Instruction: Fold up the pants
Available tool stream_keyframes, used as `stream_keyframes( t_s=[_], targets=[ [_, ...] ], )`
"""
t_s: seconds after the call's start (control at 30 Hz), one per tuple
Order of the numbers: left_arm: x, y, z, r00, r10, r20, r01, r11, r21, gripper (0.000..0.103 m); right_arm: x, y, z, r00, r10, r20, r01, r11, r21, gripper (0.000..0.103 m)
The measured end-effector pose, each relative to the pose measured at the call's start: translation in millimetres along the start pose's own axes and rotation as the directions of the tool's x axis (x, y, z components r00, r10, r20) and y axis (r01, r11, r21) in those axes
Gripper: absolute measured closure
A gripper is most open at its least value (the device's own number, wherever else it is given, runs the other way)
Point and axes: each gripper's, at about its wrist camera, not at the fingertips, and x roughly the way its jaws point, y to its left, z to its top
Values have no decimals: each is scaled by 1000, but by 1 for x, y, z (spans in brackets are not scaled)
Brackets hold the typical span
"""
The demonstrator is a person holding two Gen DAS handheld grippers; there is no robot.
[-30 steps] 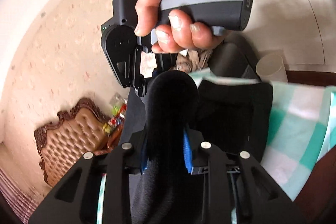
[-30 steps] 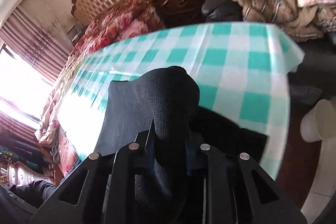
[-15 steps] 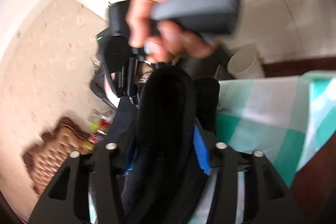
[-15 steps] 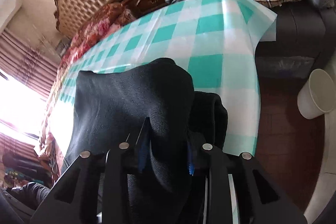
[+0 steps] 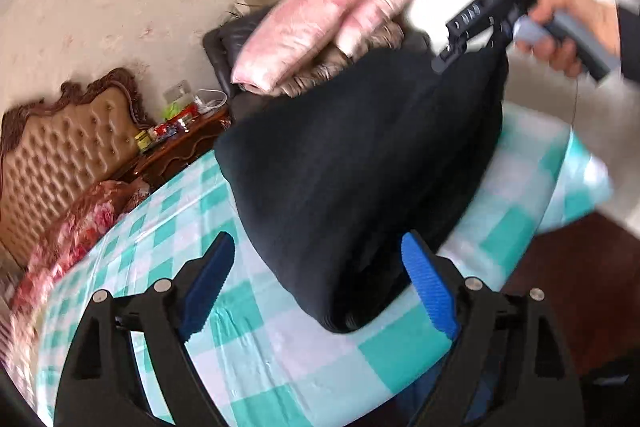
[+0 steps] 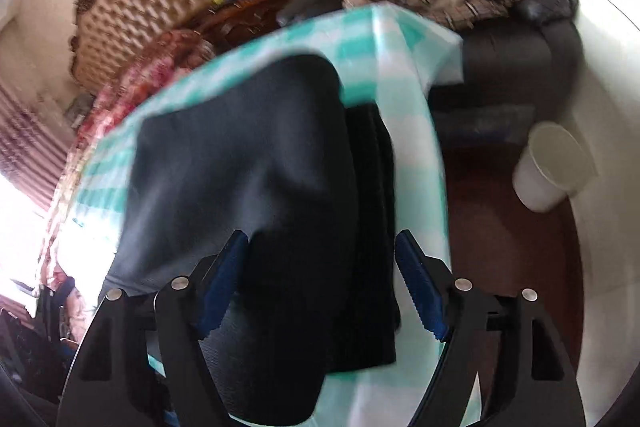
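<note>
Black pants (image 5: 360,163): folded on checked worktop (image 5: 280,355)
Left gripper (image 5: 316,287): jaws wide — nothing held
Right gripper (image 6: 320,283): jaws wide — straddling fabric

Left wrist view: low, close over the checked tablecloth (image 5: 280,359), facing the headboard (image 5: 60,155) and pink pillows (image 5: 320,23). Right wrist view: higher, probably tilted downward, blurred, facing the same headboard, near the black pants (image 6: 256,187). Shared: pants, cloth, pillows.

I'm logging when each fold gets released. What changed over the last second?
Both grippers let go: the left gripper and right gripper were shut on the black pants, and now stand open. The pants remain folded on the checked tablecloth.
</note>
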Motion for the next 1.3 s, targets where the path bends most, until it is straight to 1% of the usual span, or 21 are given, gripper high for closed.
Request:
stream_keyframes(
  t_s=[0.07,0.17,0.23,0.33,0.4,0.43,0.5,0.53,0.6,0.67,0.73,0.8,0.83,0.87,0.9,1.03,1.1,1.13,1.17,1.23,1.3],
  targets=[
    [16,-6,-6,999,6,-37,-4,999,44,70,4,-6,-8,1000,17,-8,-16,998,56,40],
    [29,14,-10,999,-3,-41,2,1000,-6,70,4,-6,-14,1000,28,1,-28,996,86,43],
    [34,23,-13,999,-15,-48,15,1000,5,67,4,-4,-22,1000,25,13,-26,995,99,43],
    [40,31,-15,997,-32,-75,28,998,-53,52,2,-5,-33,999,27,44,-32,990,139,43],
    [33,39,-18,992,-93,-84,87,993,-83,46,1,-2,-36,998,16,62,-25,989,147,42],
    [25,40,-17,991,-111,-69,106,991,-77,40,-1,-1,-38,997,5,74,-16,990,143,42],
    [1,48,-13,988,-151,-3,151,987,-61,39,-9,4,-40,994,-20,104,8,993,114,42],
    [-8,60,-4,984,-176,33,178,980,-86,39,-19,10,-41,990,-39,135,27,995,91,43],
    [-8,87,21,975,-205,86,217,959,-179,41,-40,21,-41,976,-81,200,68,995,68,43],
    [11,112,49,968,-226,104,247,927,-282,64,-65,46,-43,946,-147,287,149,989,14,43],
    [40,122,79,963,-246,114,270,903,-333,75,-73,70,-45,928,-162,336,185,982,-37,43],
    [81,119,117,938,-330,103,344,867,-360,80,-66,88,-49,913,-225,340,260,964,-59,43],
    [100,113,132,920,-384,81,386,843,-375,81,-55,94,-52,903,-275,331,311,948,-62,44],
    [124,100,150,881,-469,62,455,805,-381,81,-44,95,-54,900,-309,308,340,939,-51,47],
    [138,88,162,858,-510,55,491,786,-376,81,-35,92,-55,901,-330,280,354,934,-37,49],
    [205,27,195,793,-605,-71,546,758,-357,82,-11,92,-62,859,-444,255,465,885,-26,48],
    [231,8,195,792,-594,-142,512,772,-377,84,-11,91,-63,854,-460,244,476,879,-9,47],
    [240,4,193,783,-600,-163,510,769,-385,84,-11,89,-62,853,-465,237,479,878,-3,47],
    [246,1,192,775,-608,-174,514,766,-386,84,-12,88,-61,855,-465,229,477,879,6,47],
    [248,2,189,773,-609,-181,512,766,-389,84,-11,89,-63,858,-460,226,470,883,13,47],
    [249,4,188,768,-612,-190,514,765,-387,84,-8,91,-63,852,-472,227,484,875,0,47]
  ],
)
